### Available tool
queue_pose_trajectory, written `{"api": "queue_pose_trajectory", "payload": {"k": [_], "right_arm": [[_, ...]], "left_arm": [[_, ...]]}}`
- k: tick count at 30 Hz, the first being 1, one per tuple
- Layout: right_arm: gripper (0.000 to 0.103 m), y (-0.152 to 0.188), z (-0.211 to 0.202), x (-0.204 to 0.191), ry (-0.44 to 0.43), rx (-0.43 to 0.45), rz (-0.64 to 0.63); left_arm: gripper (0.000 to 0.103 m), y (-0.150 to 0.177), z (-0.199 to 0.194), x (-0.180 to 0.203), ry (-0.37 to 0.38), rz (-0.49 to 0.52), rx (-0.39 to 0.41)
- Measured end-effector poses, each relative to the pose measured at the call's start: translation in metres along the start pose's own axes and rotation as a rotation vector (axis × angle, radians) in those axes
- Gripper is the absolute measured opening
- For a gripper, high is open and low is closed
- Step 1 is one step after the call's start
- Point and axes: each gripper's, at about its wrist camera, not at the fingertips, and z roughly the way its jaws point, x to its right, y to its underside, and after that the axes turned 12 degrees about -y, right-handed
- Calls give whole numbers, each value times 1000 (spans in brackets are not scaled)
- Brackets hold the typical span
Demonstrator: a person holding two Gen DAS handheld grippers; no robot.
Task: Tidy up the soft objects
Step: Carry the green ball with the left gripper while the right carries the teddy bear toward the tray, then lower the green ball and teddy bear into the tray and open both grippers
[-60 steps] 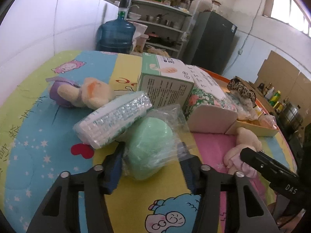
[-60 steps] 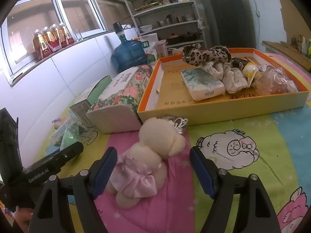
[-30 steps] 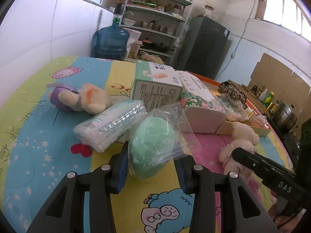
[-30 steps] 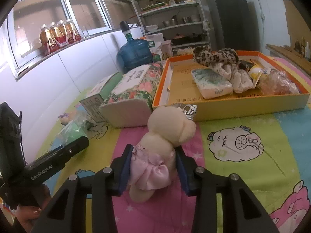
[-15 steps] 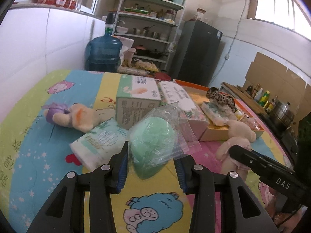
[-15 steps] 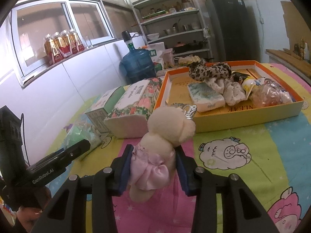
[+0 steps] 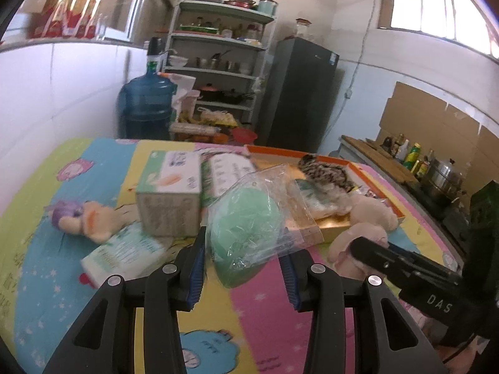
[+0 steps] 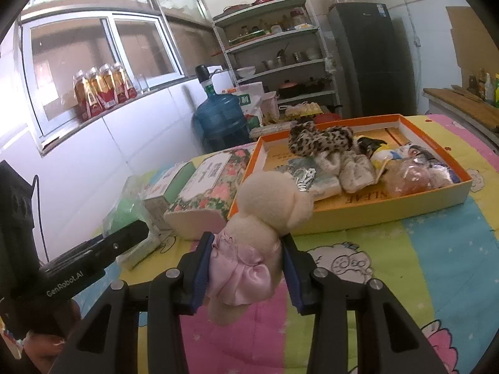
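Note:
My left gripper (image 7: 244, 269) is shut on a green soft ball in a clear plastic bag (image 7: 243, 227) and holds it above the cartoon cloth. My right gripper (image 8: 248, 269) is shut on a cream teddy bear in a pink dress (image 8: 259, 227), lifted off the table. The bear also shows in the left wrist view (image 7: 365, 227). An orange tray (image 8: 389, 208) ahead holds a leopard plush (image 8: 321, 140), a tissue pack and other soft things.
A green tissue box (image 7: 168, 193) and a floral tissue box (image 8: 209, 187) stand left of the tray. A tissue pack (image 7: 124, 254) and a purple-and-cream plush (image 7: 81, 218) lie at the left. A water jug (image 7: 146, 106) and shelves stand behind.
Both grippers closed on their objects, the left on the bagged green ball, the right on the teddy bear, and lifted them. Both have since moved toward the tray.

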Motion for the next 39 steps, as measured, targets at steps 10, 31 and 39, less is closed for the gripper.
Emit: {"api": "queue_pose_trajectory", "payload": {"k": [10,31,39], "right_arm": [[42,-14,-18,22,1,39,5],[42,-58,-42,81,23,102,-30],[42,-76,-46,99,43,126,-41]], "left_arm": [[43,-15,9,45,-2,54,16],[43,-51,40,108,-51,48,57],[43,-60,58,121,-55,55,49]]}}
